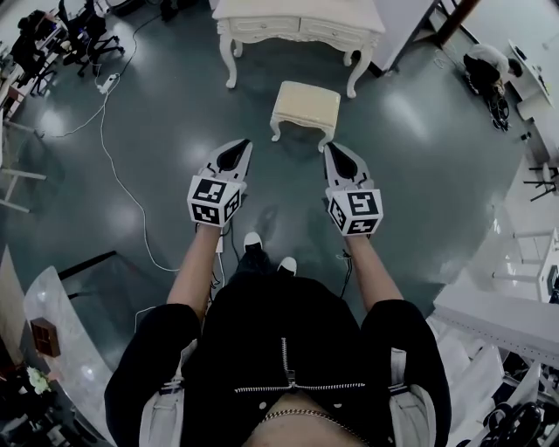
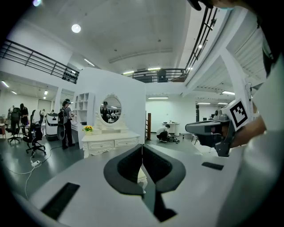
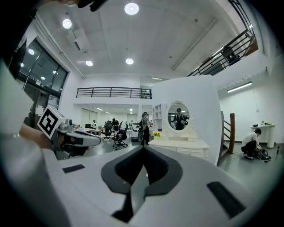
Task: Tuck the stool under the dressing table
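Both tongs were clenched on nothing. In the head view, the left gripper (image 1: 241, 145) and the right gripper (image 1: 333, 148) were held out side by side in front of the person, tips aimed ahead. The stool (image 1: 306, 103) stood on the floor (image 1: 175, 105) beyond them, apart from both tips. It sat just in front of the dressing table (image 1: 301, 24), between the table's front legs but not yet under it. Holding the pair level and spaced roughly as wide as the seat probably set them up to push it squarely, one at each near corner. Shut jaws would give a firmer nose for that push.

From the left gripper view, the dark pads met along one line with nothing between them. The dressing table (image 2: 111, 142) and its oval mirror (image 2: 111, 109) lay ahead, and the right gripper (image 2: 202, 128) showed at the side.

From the right gripper view, the pads were likewise pressed together and bare. The dressing table (image 3: 182, 145) stood beyond them, with the left gripper (image 3: 95, 139) alongside. The stool was hidden low behind the jaws there.
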Demonstrator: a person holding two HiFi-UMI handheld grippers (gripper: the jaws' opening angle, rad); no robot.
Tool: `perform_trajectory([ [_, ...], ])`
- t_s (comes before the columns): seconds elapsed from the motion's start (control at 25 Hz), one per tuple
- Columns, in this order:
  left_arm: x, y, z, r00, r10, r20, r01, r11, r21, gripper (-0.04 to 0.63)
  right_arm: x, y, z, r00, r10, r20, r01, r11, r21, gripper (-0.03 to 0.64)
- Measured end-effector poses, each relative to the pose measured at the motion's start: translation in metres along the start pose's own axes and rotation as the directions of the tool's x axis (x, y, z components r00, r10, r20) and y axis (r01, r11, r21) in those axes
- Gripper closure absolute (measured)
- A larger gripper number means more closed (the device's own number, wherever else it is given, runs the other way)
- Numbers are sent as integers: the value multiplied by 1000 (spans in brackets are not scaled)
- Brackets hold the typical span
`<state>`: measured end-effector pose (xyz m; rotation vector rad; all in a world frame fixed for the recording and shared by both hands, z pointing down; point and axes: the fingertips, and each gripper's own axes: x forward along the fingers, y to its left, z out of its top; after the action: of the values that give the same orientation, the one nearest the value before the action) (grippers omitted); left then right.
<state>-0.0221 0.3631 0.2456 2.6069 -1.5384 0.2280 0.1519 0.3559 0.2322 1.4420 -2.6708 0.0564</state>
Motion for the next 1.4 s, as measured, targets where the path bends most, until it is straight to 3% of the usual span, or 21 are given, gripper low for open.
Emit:
perform_trajectory([
  [0.76,50,125,-5,995,-104,-8,104,995,2,574,133,27,-11,995,-91,-43,94,993,78,611],
  [1.12,86,158,-8,994,-106,-17,106,994,-2,574,174,-1,-18,992,-116,-54,121,989,81,611],
  [1.4,150,195,6,994,-106,-24,106,994,14,574,238,-43,-19,991,-124,-45,128,985,111,611],
])
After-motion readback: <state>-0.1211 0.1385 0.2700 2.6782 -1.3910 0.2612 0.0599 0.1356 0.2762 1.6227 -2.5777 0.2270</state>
